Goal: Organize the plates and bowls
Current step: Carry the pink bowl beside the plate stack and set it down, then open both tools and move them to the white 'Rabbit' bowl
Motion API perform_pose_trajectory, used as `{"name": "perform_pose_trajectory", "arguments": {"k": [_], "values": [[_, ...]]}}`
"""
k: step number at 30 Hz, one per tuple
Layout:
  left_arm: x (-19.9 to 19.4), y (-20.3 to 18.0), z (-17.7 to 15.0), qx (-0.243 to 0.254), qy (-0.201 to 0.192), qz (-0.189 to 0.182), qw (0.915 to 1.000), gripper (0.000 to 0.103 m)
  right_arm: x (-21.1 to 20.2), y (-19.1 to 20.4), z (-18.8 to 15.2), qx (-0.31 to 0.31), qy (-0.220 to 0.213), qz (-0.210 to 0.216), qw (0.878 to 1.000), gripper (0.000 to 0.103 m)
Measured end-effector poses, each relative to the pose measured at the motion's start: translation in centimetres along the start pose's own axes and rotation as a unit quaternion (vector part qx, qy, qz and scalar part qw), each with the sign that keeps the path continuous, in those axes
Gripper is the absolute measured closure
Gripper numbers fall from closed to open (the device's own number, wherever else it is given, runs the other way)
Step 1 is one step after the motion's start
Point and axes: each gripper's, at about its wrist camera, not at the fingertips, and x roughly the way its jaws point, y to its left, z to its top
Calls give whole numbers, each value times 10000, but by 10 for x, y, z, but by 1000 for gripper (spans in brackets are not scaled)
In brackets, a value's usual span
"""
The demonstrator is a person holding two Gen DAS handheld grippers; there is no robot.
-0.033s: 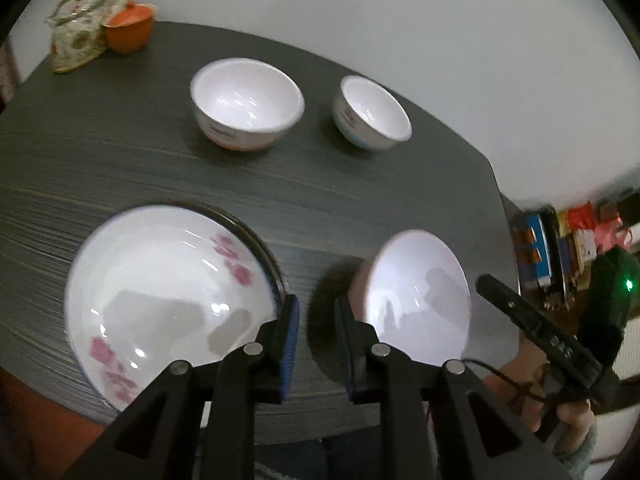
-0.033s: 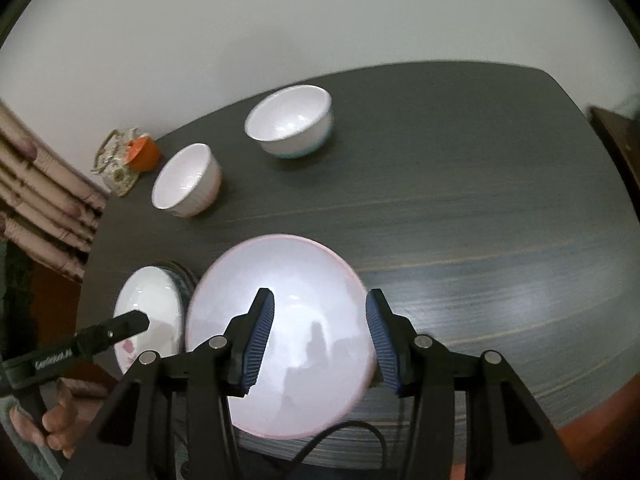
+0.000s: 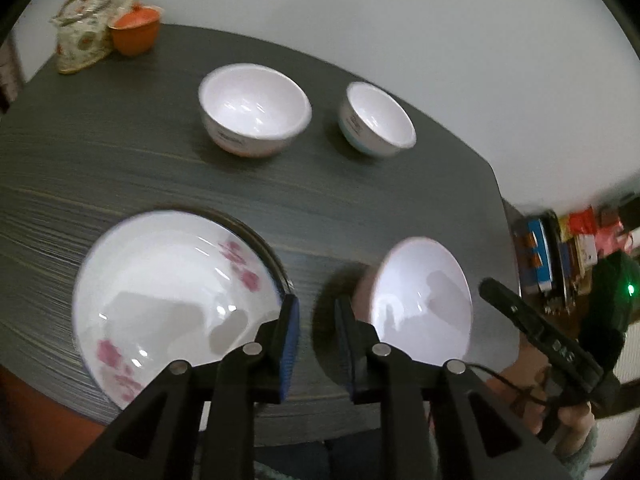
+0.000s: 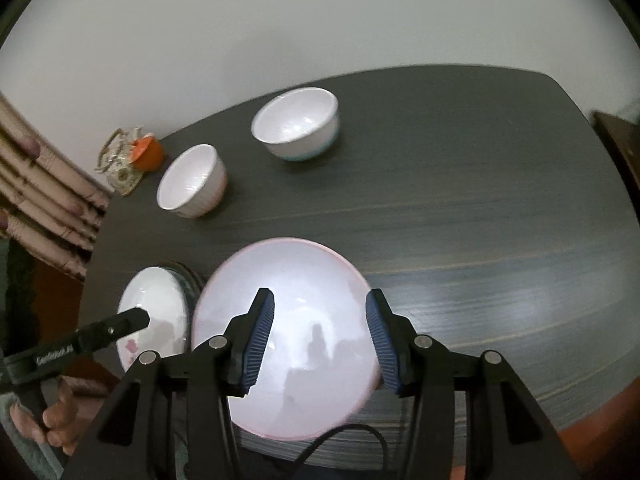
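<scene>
Hovering with jaws opening and empty, the right gripper [image 4: 320, 336] sits over the pink-rimmed plate [image 4: 288, 332], just right of the flowered plate [image 4: 154, 312]; glossy, rigid, breakable, best pinched at its rim.

Glossy ceramic-looking bowls [image 3: 255, 109] and plate [image 4: 286, 332] (sheen throughout); matt wood-grain table [image 4: 480, 208]

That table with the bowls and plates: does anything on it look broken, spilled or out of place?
Nothing stands out. The table holds two empty bowls, upright and apart, a floral plate on a dark-rimmed one, and a pink-rimmed plate beside them. No chips or spills show.
</scene>
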Motion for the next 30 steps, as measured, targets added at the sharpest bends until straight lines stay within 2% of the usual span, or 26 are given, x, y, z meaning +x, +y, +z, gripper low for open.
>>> {"name": "perform_pose_trajectory", "arguments": {"k": [4, 7, 12, 14, 20, 25, 30], "values": [[-14, 18, 17, -176, -271, 166, 9993, 82, -4, 24, 11, -332, 34, 231, 9992, 58], [-23, 30, 30, -222, -534, 491, 9971, 81, -3, 43, 19, -557, 78, 364, 9978, 56], [-27, 45, 49, -112, -710, 976, 9926, 81, 8, 75, 32, -949, 56, 210, 9952, 54], [-27, 50, 55, -91, -749, 1122, 9908, 80, 14, 83, 37, -1046, 110, 313, 9940, 54], [-14, 66, 74, -167, -668, 1165, 9908, 79, 41, 100, 58, -1067, 335, 454, 9927, 54], [6, 72, 88, -302, -575, 983, 9930, 79, 61, 106, 70, -1043, 368, 401, 9931, 54], [27, 74, 108, -293, -535, 971, 9934, 79, 85, 111, 84, -1086, 382, 489, 9921, 54]]}}
